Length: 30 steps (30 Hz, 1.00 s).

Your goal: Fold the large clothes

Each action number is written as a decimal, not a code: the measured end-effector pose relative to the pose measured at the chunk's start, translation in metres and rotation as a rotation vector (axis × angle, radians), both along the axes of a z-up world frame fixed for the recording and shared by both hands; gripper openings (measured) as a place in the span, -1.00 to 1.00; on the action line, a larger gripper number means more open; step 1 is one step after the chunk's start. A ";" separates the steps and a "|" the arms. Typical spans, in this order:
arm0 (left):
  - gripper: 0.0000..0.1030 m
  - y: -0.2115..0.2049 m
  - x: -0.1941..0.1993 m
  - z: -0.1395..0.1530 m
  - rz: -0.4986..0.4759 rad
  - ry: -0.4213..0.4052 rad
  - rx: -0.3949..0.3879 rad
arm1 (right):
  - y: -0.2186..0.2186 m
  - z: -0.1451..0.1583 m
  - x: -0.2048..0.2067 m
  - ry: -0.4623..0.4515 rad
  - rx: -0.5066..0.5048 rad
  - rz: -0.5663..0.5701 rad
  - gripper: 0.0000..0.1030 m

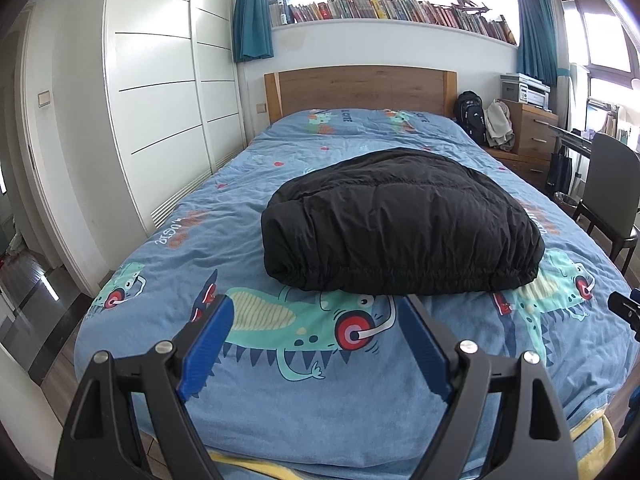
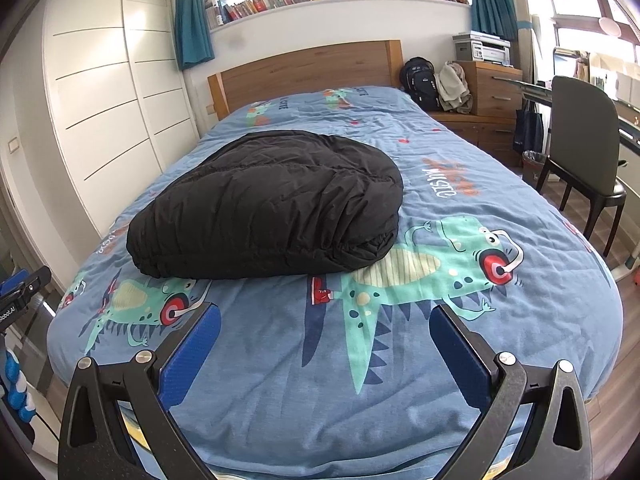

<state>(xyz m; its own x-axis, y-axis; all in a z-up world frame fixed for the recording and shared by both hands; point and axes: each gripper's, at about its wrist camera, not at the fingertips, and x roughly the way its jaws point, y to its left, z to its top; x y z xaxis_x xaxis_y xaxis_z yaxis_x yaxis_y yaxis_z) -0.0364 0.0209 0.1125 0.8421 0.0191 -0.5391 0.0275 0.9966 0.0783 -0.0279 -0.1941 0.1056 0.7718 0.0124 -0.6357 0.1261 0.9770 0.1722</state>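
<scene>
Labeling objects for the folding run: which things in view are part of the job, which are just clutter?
Job:
- black puffy jacket, folded into a bundle on the bed
- blue dinosaur bedspread, the work surface
- left tongs and right tongs, both open, holding nothing

Clutter:
- black backpack
- crumpled beige cloth
- printer on the wooden dresser
- chair
- books on the shelf
</scene>
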 end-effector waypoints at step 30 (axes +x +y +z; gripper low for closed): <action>0.63 0.003 0.002 -0.014 -0.007 0.032 0.006 | -0.009 -0.003 -0.001 0.017 0.008 -0.029 0.99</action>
<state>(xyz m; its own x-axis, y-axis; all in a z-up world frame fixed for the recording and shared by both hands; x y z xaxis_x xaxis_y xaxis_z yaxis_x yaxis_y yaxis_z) -0.0340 0.0236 0.0981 0.8244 0.0168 -0.5657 0.0367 0.9959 0.0832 -0.0289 -0.2028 0.1021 0.7611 -0.0046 -0.6487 0.1573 0.9714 0.1777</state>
